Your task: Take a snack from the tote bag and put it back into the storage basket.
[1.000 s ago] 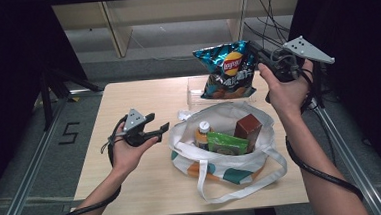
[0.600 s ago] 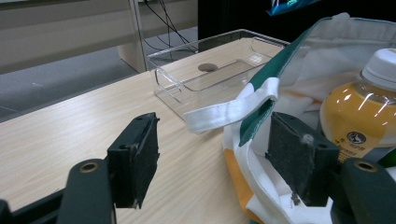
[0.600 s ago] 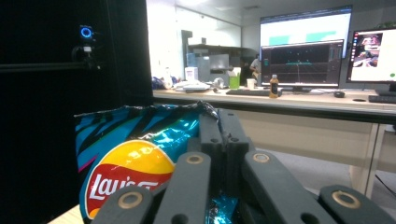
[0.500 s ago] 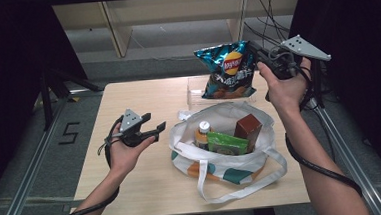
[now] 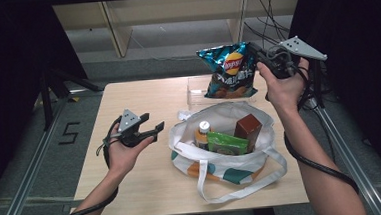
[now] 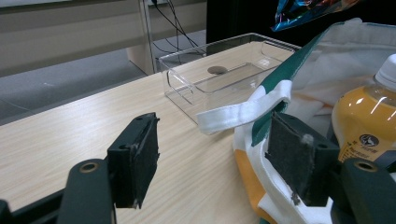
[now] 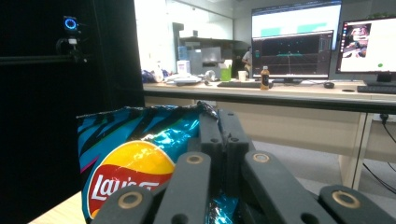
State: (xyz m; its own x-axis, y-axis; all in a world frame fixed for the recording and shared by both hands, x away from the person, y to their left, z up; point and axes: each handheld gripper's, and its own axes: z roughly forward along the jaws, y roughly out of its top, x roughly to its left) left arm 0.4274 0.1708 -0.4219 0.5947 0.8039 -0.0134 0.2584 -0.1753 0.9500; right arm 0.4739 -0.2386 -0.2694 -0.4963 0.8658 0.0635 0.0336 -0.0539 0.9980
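Landmark: the white tote bag (image 5: 221,150) with green and orange patches stands open on the counter (image 5: 148,190), toward the person's side.
Chip bag: a blue crisps bag (image 5: 229,70) hangs in the air beyond the tote bag, above the far part of the counter, clear of the surface.
Right gripper (image 5: 257,53): jaws pressed together on the top edge of the crisps bag (image 7: 135,163); in the right gripper view the foil is pinched between the two black jaws.
Left gripper (image 5: 152,131): held just beside the tote bag on its left, jaws wide apart, nothing between them. In the left gripper view one pad (image 6: 287,158) sits close against the bag's rim; whether it touches the cloth I cannot tell.
Clear tray: a see-through plastic box (image 5: 200,89) lies on the counter just beyond the tote bag, below the hanging crisps bag.
Inside the tote bag: an orange drink bottle (image 5: 204,133) with a white cap, a green packet (image 5: 227,144) and a brown carton (image 5: 247,129), side by side.
Strap: a white handle (image 6: 243,112) droops over the tote bag's rim toward the clear box.
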